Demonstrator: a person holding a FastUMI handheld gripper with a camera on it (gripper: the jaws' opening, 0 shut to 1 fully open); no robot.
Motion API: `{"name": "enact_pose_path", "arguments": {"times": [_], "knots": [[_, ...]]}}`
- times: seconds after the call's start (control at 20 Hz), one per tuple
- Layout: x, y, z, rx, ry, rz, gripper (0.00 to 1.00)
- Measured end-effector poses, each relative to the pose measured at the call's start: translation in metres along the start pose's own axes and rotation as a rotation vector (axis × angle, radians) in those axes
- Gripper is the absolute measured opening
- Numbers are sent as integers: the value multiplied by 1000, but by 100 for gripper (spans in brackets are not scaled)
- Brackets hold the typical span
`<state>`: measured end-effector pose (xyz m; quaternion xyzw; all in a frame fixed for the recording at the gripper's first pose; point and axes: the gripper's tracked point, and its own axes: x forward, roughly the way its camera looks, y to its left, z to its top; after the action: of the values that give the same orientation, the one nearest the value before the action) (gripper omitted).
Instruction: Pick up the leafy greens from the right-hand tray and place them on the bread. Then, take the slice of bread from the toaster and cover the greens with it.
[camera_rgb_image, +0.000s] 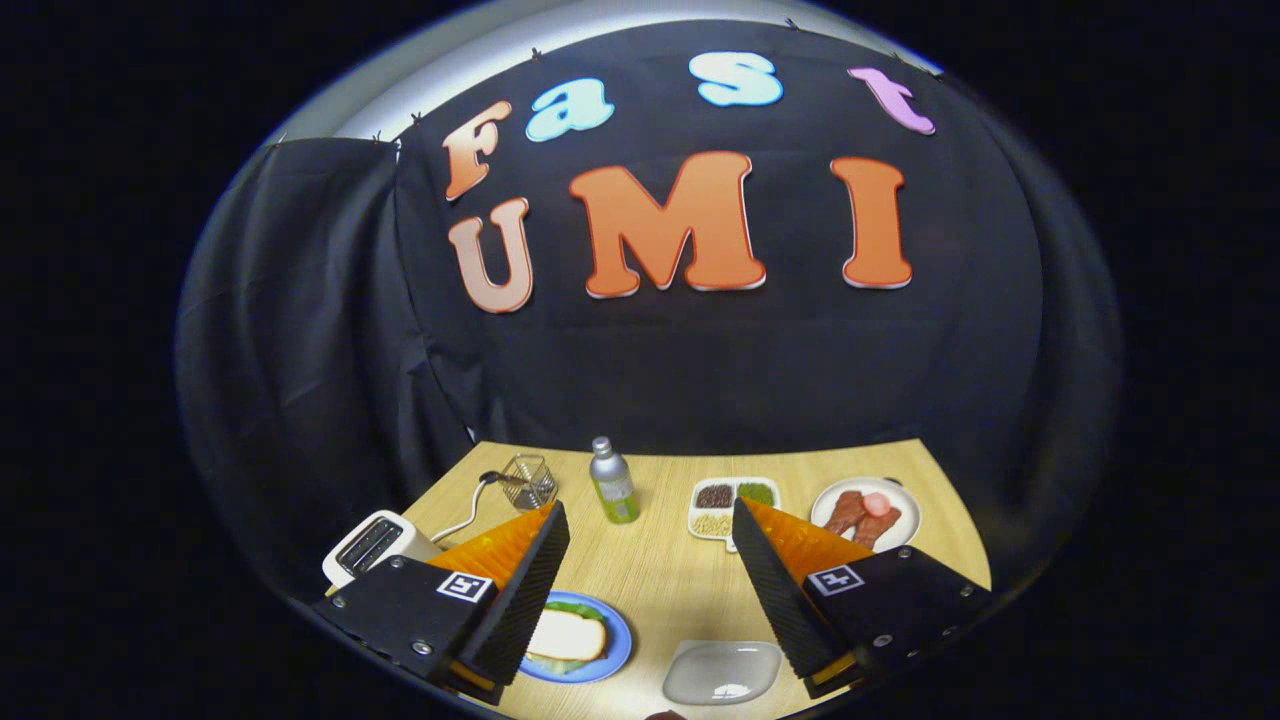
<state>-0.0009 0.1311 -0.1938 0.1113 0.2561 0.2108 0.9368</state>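
My gripper (648, 508) is open and held above the wooden table (665, 575), with nothing between its wide-spread fingers. Below the left finger (520, 590) lies a blue plate (621, 640). On it a slice of bread (572, 635) rests over leafy greens (578, 607), whose edges peek out around it. The finger hides the plate's left part. A white toaster (372, 546) stands left of the left finger, its slots dark. An empty whitish tray (722, 672) lies between the fingers, close to me.
Beyond the fingertips stand a green-labelled bottle (613, 482) and a wire basket (528, 480) with a spoon beside it. A divided tray (692, 512) of grains and a white plate (906, 512) of meat slices sit by the right finger. Black cloth walls the table.
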Motion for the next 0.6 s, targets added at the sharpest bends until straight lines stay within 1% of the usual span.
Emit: {"name": "enact_pose_path", "arguments": {"times": [0.15, 0.35, 0.5, 0.6], "knots": [[-28, -3, 43, -24, -101, -27, 98], [-61, -14, 85, -70, -197, -80, 99], [-85, -23, 111, -121, -258, -137, 98], [-94, -18, 124, -131, -293, -145, 98]]}}
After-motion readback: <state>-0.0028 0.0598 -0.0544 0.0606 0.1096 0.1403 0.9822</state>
